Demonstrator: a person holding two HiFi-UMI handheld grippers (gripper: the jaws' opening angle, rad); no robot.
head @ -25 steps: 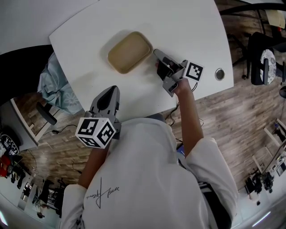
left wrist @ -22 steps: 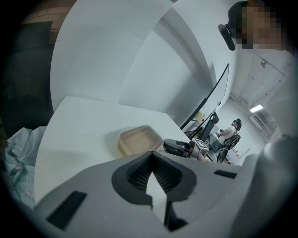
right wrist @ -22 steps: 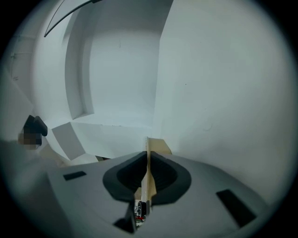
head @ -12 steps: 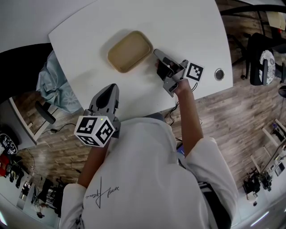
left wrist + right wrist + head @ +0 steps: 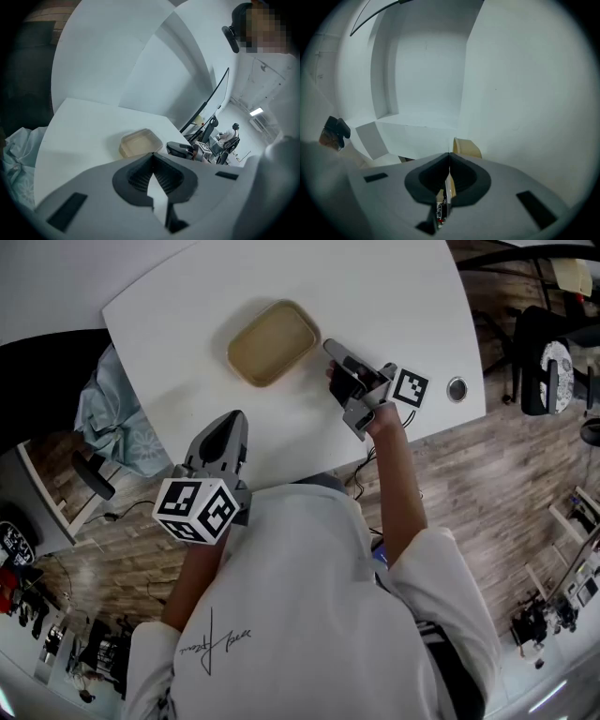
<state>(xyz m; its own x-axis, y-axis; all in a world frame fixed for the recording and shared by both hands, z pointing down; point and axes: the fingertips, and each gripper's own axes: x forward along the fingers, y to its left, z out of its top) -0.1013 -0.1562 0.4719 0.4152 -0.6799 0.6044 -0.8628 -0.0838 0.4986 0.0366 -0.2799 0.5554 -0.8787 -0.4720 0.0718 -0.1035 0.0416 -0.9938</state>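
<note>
A tan, empty rounded tray [image 5: 273,343] lies on the white table [image 5: 403,296]. My right gripper [image 5: 328,345] lies on its side just right of the tray, jaws shut, tips next to the tray's right rim. In the right gripper view the shut right gripper [image 5: 449,153] points past the tray's edge [image 5: 467,147]. My left gripper [image 5: 235,417] hovers at the table's near edge, shut and holding nothing, below the tray. The left gripper view shows its closed tips [image 5: 152,153] with the tray [image 5: 139,143] and the right gripper [image 5: 180,149] beyond.
A pale blue cloth bundle [image 5: 117,423] hangs off the table's left side. A round cable grommet [image 5: 457,388] sits near the table's right corner. A dark office chair [image 5: 548,367] stands on the wood floor at the right. A seated person [image 5: 230,134] is far off.
The left gripper has drifted slightly left and back from the table. The right gripper has barely shifted beside the tray. Both jaws stay shut.
</note>
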